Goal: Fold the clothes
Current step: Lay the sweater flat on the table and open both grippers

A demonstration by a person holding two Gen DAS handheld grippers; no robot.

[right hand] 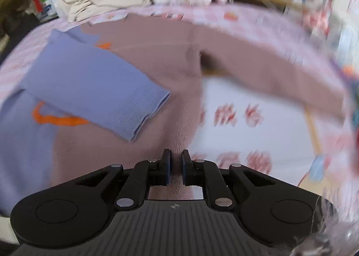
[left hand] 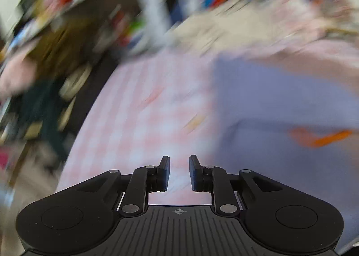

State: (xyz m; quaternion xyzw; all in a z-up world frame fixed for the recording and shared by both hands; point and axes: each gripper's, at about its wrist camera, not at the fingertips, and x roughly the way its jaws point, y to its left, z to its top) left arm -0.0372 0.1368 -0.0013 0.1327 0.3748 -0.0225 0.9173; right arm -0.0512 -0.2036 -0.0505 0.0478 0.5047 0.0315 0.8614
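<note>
Knit sweater (right hand: 139,58), mauve-brown back with lavender front and orange trim, spread on pink checked sheet (left hand: 139,108). Lavender sleeve (right hand: 94,85) already laid across body. Left gripper (left hand: 179,171) left of sweater, jaws apart, empty. Right gripper (right hand: 175,166) nearly closed, pinching brown hem. Mid-fold, probably; next, bring right sleeve (right hand: 280,76) inward.

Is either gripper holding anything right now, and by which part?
The left gripper holds nothing. The right gripper pinches the sweater at its near edge.
</note>
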